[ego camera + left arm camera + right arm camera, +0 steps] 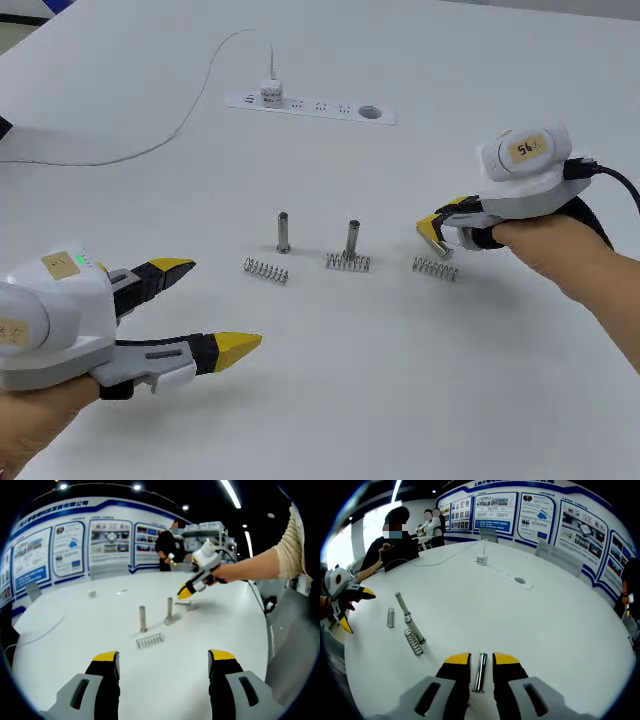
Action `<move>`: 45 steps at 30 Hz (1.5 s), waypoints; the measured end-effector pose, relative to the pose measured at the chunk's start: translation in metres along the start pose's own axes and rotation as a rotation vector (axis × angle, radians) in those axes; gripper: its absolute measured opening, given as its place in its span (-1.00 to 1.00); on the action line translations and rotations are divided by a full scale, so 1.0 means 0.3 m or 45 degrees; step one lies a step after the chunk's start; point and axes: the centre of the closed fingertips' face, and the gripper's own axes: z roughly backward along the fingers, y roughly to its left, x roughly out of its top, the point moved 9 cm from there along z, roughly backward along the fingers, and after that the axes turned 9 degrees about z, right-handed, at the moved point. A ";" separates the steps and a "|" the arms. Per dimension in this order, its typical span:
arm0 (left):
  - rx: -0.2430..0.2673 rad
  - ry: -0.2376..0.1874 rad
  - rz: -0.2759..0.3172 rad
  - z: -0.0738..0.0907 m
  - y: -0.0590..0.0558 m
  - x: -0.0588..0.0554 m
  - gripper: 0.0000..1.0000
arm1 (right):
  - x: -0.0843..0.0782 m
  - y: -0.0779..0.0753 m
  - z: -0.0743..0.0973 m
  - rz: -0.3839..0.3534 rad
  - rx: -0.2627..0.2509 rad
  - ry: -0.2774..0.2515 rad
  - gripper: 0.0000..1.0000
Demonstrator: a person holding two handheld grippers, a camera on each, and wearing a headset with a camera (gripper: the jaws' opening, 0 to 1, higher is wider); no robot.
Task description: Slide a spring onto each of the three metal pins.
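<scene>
Two metal pins (283,232) (352,240) stand upright on the white table (330,400). Three springs lie flat in a row in front of them: left (266,270), middle (347,262), right (436,268). My right gripper (435,232) is just above the right spring, shut on the third metal pin (480,672), which shows between its jaws. My left gripper (215,305) hovers open at the near left, nothing in it, well short of the left spring (149,640). From there I see both standing pins (143,618) (169,608) and the right gripper (187,591) beyond.
A white power strip (310,105) with a plugged-in adapter and a thin cable (190,110) lies at the far side of the table. People sit at the far edge (395,542). Wall posters (75,545) stand behind.
</scene>
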 end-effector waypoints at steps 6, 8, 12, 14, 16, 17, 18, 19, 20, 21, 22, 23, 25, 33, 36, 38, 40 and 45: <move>0.001 0.003 0.003 0.000 0.000 -0.004 0.46 | -0.006 -0.004 -0.033 -0.011 -0.001 0.078 -0.68; 0.002 0.002 0.004 0.001 0.000 -0.004 0.46 | -0.009 -0.006 -0.039 -0.018 0.001 0.090 -0.71; 0.006 0.005 0.006 0.002 0.002 -0.005 0.46 | -0.015 -0.001 -0.053 -0.029 0.016 0.114 -0.73; 0.007 0.004 0.007 0.002 0.003 -0.006 0.46 | -0.016 0.002 -0.057 -0.037 0.025 0.119 -0.76; 0.007 0.004 0.008 0.003 0.003 -0.006 0.46 | -0.015 0.002 -0.059 -0.039 0.029 0.120 -0.77; 0.008 0.004 0.008 0.003 0.003 -0.006 0.46 | -0.015 0.002 -0.061 -0.041 0.030 0.121 -0.77; 0.009 0.006 0.008 0.004 0.004 -0.007 0.45 | -0.015 0.001 -0.063 -0.046 0.032 0.130 -0.78; 0.010 0.006 0.009 0.005 0.005 -0.007 0.45 | -0.016 0.002 -0.065 -0.047 0.036 0.133 -0.78; 0.011 0.005 0.011 0.005 0.006 -0.008 0.45 | -0.016 0.001 -0.068 -0.048 0.035 0.137 -0.78; 0.012 0.005 0.014 0.006 0.007 -0.009 0.45 | -0.018 0.000 -0.070 -0.048 0.036 0.151 -0.78; 0.013 0.007 0.014 0.006 0.007 -0.010 0.45 | -0.016 -0.001 -0.072 -0.053 0.038 0.144 -0.79; 0.014 0.006 0.014 0.006 0.008 -0.010 0.45 | -0.015 -0.002 -0.073 -0.048 0.039 0.148 -0.79; 0.014 0.005 0.016 0.007 0.009 -0.011 0.45 | -0.014 -0.004 -0.072 -0.048 0.040 0.154 -0.80; 0.012 0.003 0.020 0.002 0.012 -0.009 0.44 | -0.017 -0.010 -0.075 -0.141 0.057 0.171 -0.82; 0.009 0.002 0.016 -0.001 0.010 -0.006 0.44 | -0.011 -0.011 -0.078 -0.134 0.064 0.194 -0.82; 0.008 0.000 0.015 -0.001 0.010 -0.003 0.43 | -0.011 -0.009 -0.077 -0.132 0.062 0.196 -0.83; 0.007 -0.002 0.014 0.000 0.009 0.000 0.43 | -0.012 -0.008 -0.075 -0.140 0.060 0.193 -0.83; 0.012 0.000 0.011 0.006 0.013 0.002 0.43 | 0.002 0.005 -0.037 -0.125 0.049 0.146 -0.83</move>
